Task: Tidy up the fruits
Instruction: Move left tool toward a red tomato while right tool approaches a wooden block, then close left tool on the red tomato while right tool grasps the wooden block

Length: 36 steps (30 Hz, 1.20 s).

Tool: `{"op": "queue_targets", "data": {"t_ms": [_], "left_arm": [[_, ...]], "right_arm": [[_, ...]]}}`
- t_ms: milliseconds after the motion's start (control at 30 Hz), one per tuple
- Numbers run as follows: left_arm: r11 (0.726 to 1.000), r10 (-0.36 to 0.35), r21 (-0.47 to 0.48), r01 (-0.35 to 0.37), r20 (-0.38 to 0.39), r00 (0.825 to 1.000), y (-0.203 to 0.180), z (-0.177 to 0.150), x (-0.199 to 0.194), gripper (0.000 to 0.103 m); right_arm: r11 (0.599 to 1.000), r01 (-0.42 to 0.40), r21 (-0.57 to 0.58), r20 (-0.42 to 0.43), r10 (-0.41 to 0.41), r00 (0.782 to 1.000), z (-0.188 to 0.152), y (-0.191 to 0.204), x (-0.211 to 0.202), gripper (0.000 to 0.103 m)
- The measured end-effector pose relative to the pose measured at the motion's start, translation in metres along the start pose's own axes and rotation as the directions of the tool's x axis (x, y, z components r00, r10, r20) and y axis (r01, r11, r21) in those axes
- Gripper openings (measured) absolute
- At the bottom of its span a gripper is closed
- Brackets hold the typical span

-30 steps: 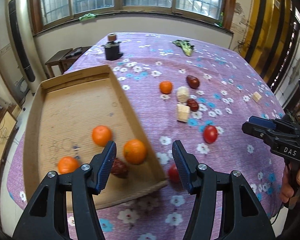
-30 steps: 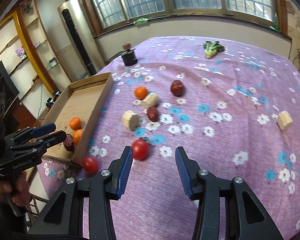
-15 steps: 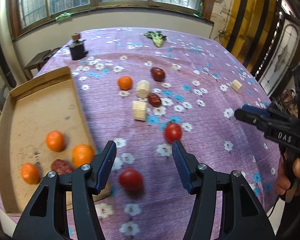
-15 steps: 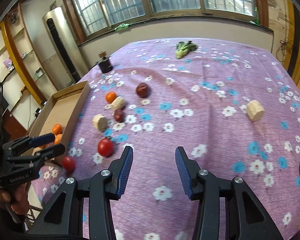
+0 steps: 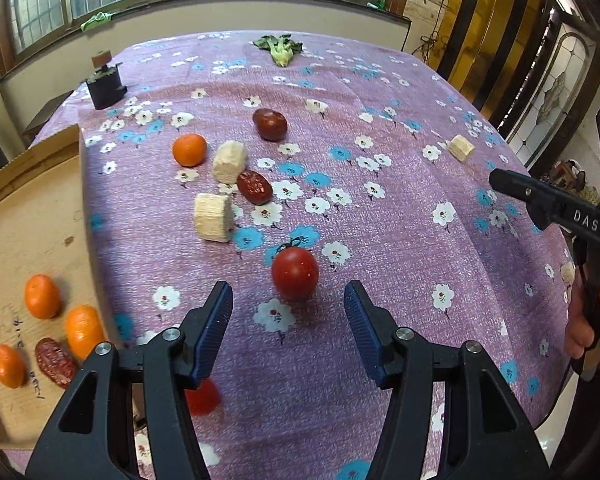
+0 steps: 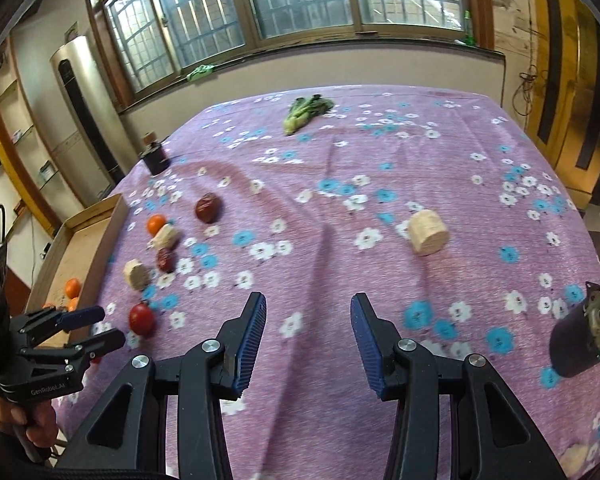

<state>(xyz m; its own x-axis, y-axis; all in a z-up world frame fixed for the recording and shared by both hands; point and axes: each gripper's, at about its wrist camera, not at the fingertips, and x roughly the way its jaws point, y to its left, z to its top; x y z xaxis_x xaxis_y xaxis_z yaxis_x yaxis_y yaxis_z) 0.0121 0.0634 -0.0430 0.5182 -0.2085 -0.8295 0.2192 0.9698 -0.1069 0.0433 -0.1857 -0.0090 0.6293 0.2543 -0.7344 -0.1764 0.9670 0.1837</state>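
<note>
A red tomato (image 5: 295, 279) is sitting on the purple flowered cloth of the bench (image 5: 400, 240), just ahead of the left claw (image 5: 288, 320), whose blue pads are standing apart with nothing between them; the fruit is lying beyond the tips, not touched. A second red tomato (image 5: 202, 396) is lying partly hidden under that claw's left finger, near the tray's corner. To the left, the cardboard tray (image 5: 32, 208) is holding three oranges (image 5: 42, 296) and a wrinkled red date (image 5: 55, 361) (all gathered in its near end). Farther up the cloth, another orange (image 5: 189, 149), two pale cut cylinders (image 5: 213, 217), a date (image 5: 254, 187) and a darker red fruit (image 5: 270, 124) are lying loose in a cluster, with a third pale piece (image 5: 461, 148) well apart to the right. A leafy green vegetable (image 5: 279, 49) and a small dark bottle (image 5: 106, 86) are resting near the far edge.

The right claw (image 6: 308, 336) is hovering over bare cloth, its jaws parted and empty, a pale cylinder (image 6: 428, 232) lying ahead of it. A dark cylindrical motor-like object (image 6: 586, 340) is showing at the right edge of that view.
</note>
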Motion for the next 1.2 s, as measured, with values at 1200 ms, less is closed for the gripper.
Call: {"op": "queue_targets", "data": {"t_ms": [1200], "left_arm": [[1.000,0.004,0.011,-0.004,-0.010,1.000,0.001,0.004,0.019,0.027]], "right_arm": [[0.999,-0.043,0.008,-0.011,0.043,0.999,0.019,-0.006,0.042,0.036]]}}
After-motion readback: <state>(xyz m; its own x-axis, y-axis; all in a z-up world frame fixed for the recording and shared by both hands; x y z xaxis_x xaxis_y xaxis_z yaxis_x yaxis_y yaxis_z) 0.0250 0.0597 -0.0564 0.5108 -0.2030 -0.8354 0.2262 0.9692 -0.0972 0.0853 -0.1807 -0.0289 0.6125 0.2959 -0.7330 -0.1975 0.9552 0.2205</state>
